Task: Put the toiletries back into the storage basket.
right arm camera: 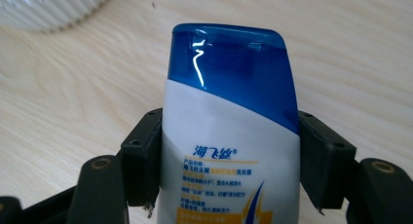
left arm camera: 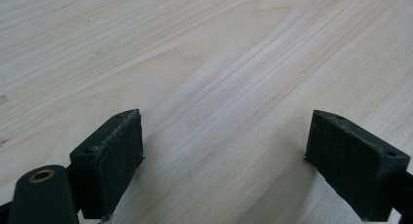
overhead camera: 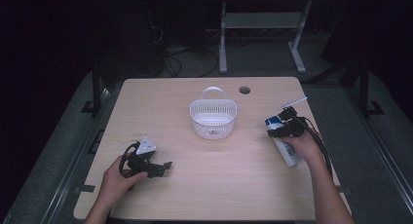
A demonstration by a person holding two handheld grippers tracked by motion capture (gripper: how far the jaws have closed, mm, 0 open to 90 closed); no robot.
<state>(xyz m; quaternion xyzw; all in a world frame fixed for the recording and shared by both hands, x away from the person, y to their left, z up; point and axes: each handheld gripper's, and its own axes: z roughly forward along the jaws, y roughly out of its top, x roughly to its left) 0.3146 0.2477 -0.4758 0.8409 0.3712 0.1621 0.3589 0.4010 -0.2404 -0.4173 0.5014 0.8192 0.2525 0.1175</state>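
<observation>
Bottle (right arm camera: 229, 136): a white plastic shampoo bottle with a glossy blue cap, flat-sided and smooth, so probably slippery and moderately heavy if full. It sits at the table's (overhead camera: 214, 185) right side, clamped across its flat body just below the cap by the right gripper (overhead camera: 287, 128), whose fingers (right arm camera: 141, 158) press on both sides. That stiff waist seems the best place to hold it; the rounded cap would likely slip. The left gripper (overhead camera: 158, 168) rests low on the pale wood-grain table, its fingers (left arm camera: 112, 156) spread wide around nothing. Farther off, near the middle, stands a white slotted plastic basket (overhead camera: 213, 118) with a loop handle.
</observation>
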